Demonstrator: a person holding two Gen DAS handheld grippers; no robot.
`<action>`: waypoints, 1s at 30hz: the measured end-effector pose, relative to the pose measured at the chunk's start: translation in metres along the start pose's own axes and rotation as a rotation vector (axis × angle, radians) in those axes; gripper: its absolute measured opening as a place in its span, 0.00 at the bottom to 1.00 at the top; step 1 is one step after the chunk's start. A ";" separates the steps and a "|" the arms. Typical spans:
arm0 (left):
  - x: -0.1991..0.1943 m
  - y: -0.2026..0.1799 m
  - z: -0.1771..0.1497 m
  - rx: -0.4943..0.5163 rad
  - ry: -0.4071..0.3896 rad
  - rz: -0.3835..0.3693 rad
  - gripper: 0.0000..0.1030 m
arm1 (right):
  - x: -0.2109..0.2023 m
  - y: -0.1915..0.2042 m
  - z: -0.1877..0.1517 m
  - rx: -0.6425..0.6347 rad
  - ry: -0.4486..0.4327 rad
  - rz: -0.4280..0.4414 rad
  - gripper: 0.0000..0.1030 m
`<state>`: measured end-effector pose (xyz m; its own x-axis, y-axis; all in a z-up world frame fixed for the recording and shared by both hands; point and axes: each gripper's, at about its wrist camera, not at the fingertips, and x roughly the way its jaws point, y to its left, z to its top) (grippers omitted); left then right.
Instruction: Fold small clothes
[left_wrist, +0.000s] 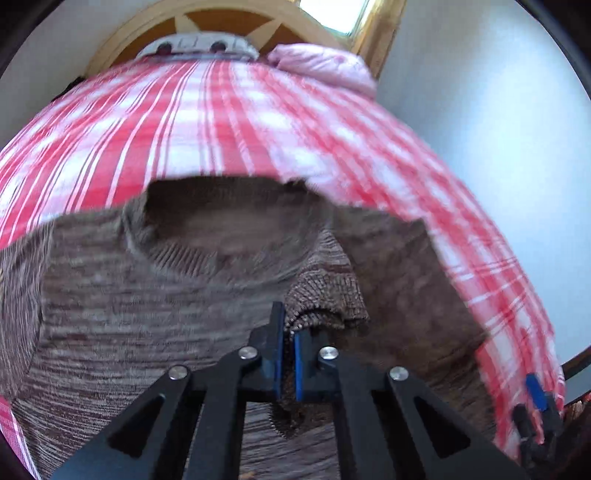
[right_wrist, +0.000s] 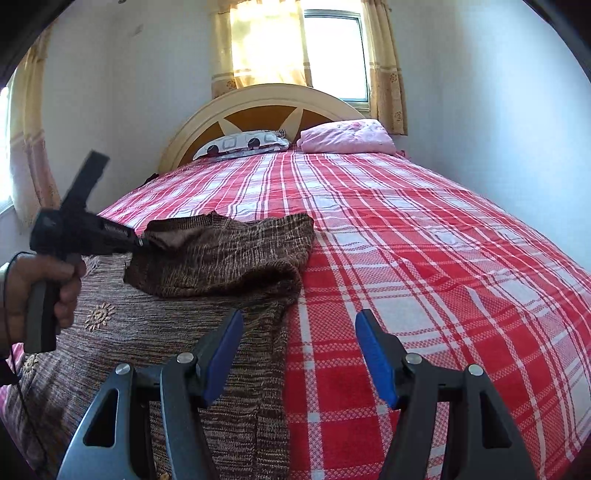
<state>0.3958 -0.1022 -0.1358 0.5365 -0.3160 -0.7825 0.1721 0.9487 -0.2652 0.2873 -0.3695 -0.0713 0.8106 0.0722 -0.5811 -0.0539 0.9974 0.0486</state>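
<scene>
A brown knitted sweater (left_wrist: 129, 295) lies on the red and white checked bedspread (left_wrist: 177, 122), neck opening toward the headboard. My left gripper (left_wrist: 289, 332) is shut on a fold of the sweater's right side, and knit fabric shows between its blue pads. In the right wrist view the same sweater (right_wrist: 221, 266) has its sleeve part folded over the body, with the left gripper (right_wrist: 142, 242) pinching it at the far left, held by a hand (right_wrist: 40, 291). My right gripper (right_wrist: 299, 339) stands open above the sweater's right edge with nothing between its fingers.
The bedspread (right_wrist: 424, 258) stretches to the right and toward the headboard (right_wrist: 258, 107). A patterned pillow (right_wrist: 243, 144) and a pink pillow (right_wrist: 347, 142) lie at the head. White walls close in on both sides, with a curtained window (right_wrist: 332, 55) behind.
</scene>
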 end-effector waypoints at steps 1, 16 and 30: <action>0.005 0.005 -0.002 -0.011 0.006 0.011 0.04 | 0.001 0.000 0.000 -0.002 0.005 0.002 0.62; 0.006 0.049 0.000 -0.139 -0.037 0.201 0.35 | 0.007 0.001 -0.002 -0.006 0.029 -0.003 0.62; 0.003 0.010 -0.040 0.104 -0.029 0.357 0.67 | 0.005 0.007 -0.002 -0.032 0.027 -0.007 0.63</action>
<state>0.3656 -0.0941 -0.1632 0.6003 0.0342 -0.7990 0.0517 0.9953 0.0814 0.2893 -0.3620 -0.0755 0.7953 0.0653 -0.6027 -0.0675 0.9975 0.0190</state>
